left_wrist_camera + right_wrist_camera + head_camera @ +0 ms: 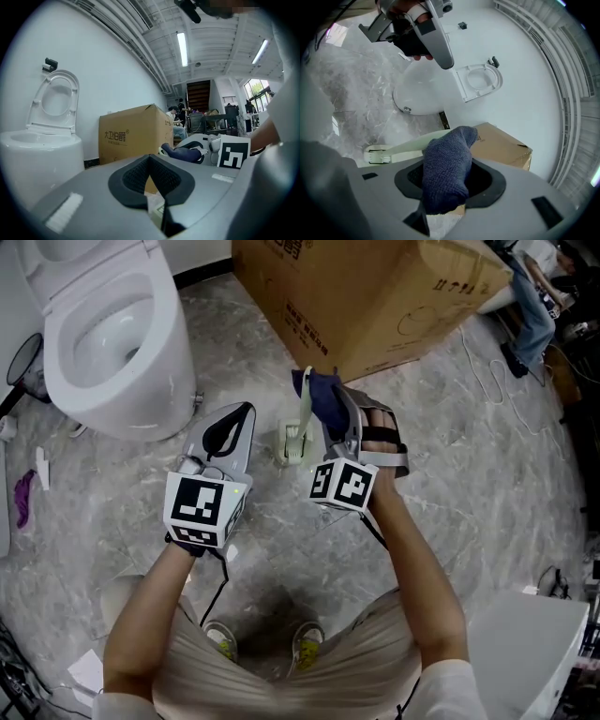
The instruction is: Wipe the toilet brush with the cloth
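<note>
Right hand-held gripper (330, 401) is clamped on the dark blue cloth (319, 395). A fold sticks out past the jaws, so fabric rather than plastic meets the handle. Toilet brush (304, 413) stands upright on its base on the floor (487, 484), right of the toilet (141, 390) and apart from it. The cloth sits at the upper handle on the side away from the toilet; contact looks likely. Left hand-held gripper (242, 416) is between toilet and brush, jaws together, nothing in them, not touching the brush. It reads as parked, ready to steady the brush. My read: the wipe starts at the handle top, and the unheld brush could tip.
</note>
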Available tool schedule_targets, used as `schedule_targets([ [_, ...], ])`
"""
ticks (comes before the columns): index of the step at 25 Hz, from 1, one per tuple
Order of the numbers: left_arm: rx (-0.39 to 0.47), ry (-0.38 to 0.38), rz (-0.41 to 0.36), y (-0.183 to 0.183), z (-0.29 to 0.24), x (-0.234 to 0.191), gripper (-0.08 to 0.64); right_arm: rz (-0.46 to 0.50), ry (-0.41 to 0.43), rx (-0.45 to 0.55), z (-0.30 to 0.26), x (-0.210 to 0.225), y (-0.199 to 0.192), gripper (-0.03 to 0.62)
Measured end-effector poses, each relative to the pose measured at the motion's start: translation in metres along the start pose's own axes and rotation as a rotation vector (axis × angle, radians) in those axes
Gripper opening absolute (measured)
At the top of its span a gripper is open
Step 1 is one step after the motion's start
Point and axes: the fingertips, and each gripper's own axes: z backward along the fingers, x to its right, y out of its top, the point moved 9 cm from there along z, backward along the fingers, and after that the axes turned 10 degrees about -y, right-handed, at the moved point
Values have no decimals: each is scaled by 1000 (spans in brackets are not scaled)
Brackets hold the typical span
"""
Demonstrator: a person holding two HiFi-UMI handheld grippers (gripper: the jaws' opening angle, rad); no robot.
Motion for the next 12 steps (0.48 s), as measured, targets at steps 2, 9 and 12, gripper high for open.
schedule_targets([
  [2,-7,-11,-6,-1,1,2,2,14,23,1,-1,-5,-2,192],
  [9,-20,-40,-49,-2,1,6,2,40,86,-25,-5,-21,-4,192],
  [12,-23,-46,-49,-3,2,7,2,57,113,-27,-4,-28,-5,192],
])
